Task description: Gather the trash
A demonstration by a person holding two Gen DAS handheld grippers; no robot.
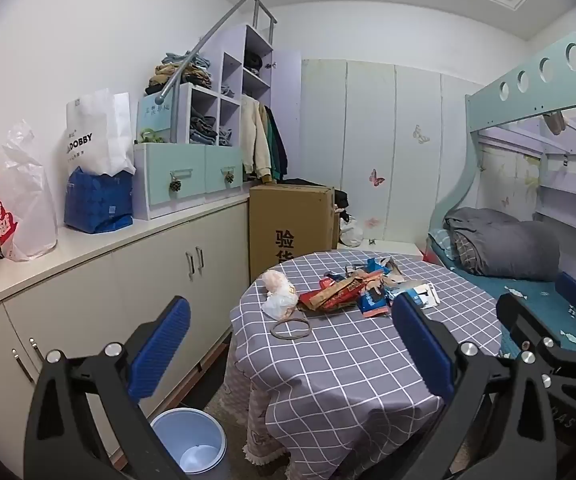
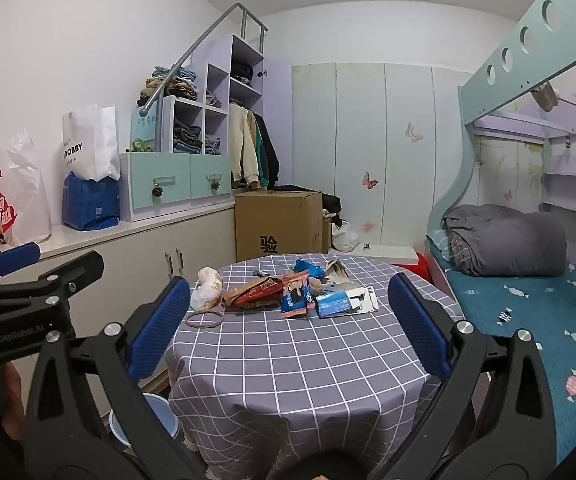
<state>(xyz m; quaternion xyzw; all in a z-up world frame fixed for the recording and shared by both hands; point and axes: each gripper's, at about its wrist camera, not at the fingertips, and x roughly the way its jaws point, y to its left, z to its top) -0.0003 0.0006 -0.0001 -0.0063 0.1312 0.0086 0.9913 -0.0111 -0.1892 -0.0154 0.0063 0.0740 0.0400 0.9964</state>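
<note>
The place was a small bedroom in a home. A teal bunk bed stood along one wall, with a rolled grey quilt on its lower mattress. Opposite ran a low cabinet carrying stair-step cubbies stuffed with folded clothes, and jackets hung beside them. Pale wardrobe doors bore butterfly stickers. A round table under a grey checked cloth held snack wrappers, and a cardboard box stood behind it.
</note>
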